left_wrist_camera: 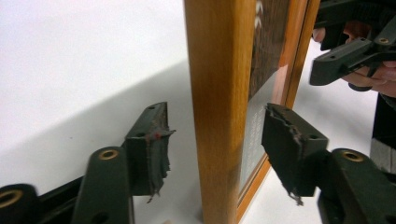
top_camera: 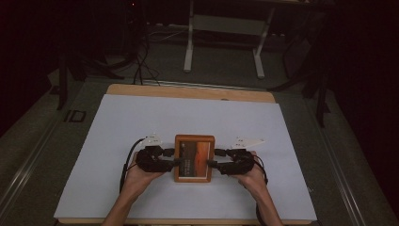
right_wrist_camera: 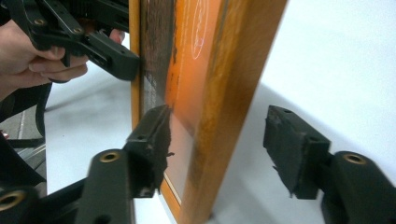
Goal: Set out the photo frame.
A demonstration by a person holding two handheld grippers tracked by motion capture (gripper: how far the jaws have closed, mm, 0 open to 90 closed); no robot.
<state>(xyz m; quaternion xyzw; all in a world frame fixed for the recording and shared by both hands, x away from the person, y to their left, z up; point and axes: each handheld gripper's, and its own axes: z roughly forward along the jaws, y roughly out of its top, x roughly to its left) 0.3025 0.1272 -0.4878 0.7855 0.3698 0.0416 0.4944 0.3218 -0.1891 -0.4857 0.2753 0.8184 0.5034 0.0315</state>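
Observation:
A wooden picture frame (top_camera: 194,157) with an orange and dark picture stands about upright on the white table top (top_camera: 141,122), its face towards the person. My left gripper (top_camera: 176,161) is at its left edge and my right gripper (top_camera: 210,164) at its right edge. In the left gripper view the frame's edge (left_wrist_camera: 212,93) sits between the open jaws of the left gripper (left_wrist_camera: 217,140), and both pads stand off it. The right gripper view shows the frame (right_wrist_camera: 233,93) between the jaws of the right gripper (right_wrist_camera: 215,144), with gaps at both pads.
The white sheet covers a wooden table (top_camera: 188,92). A metal stand (top_camera: 223,28) and cables (top_camera: 141,61) are on the dark floor beyond it. The person's hands (top_camera: 141,176) come in from the near edge.

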